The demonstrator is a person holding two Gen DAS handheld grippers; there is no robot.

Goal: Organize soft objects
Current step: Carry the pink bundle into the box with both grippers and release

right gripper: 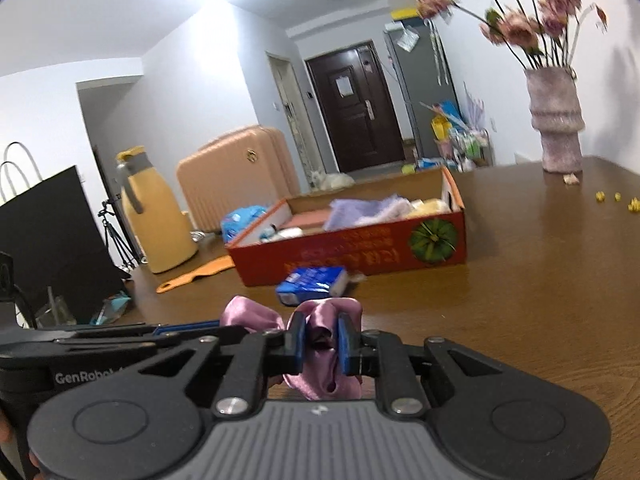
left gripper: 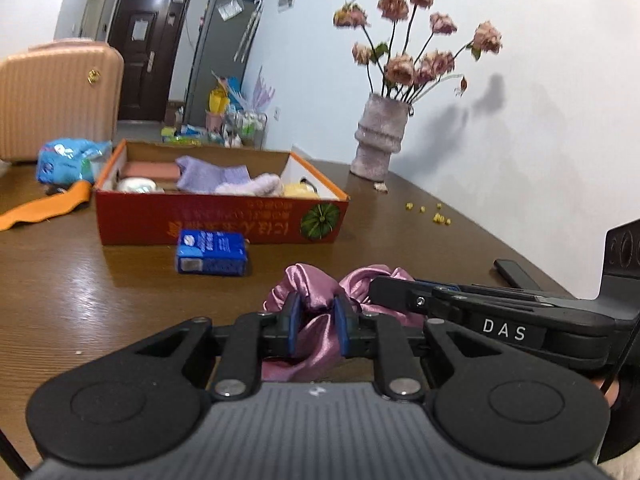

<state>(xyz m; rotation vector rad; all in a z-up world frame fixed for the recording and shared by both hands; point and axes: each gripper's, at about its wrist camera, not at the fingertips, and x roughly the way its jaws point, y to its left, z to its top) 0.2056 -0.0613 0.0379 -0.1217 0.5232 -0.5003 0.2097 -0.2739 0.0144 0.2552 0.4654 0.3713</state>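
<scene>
Both jaws clench the pink satin scrunchie (left gripper: pixel 316 304); right gripper (left gripper: pixel 384 292) reads "DAS", left gripper (right gripper: pixel 224 330) "GenRobot".

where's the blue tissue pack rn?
On the table, the blue tissue pack lies just in front of the red box, beyond the pink satin cloth.

- Bare brown table (left gripper: pixel 460 248) fills the right half of the left wrist view, open up to the wall.
- The red box (left gripper: pixel 220 220) stands across the middle, open-topped, partly filled with soft items.
- A blue tissue pack (left gripper: pixel 211 257) lies just in front of the box, centre-left.
- The vase (left gripper: pixel 380 140) blocks the upper right corner; small yellow bits (left gripper: pixel 436 214) lie nearby.
- Upper left is crowded: blue bag (left gripper: pixel 72 160), orange comb (left gripper: pixel 44 208), suitcase (left gripper: pixel 60 96).
</scene>
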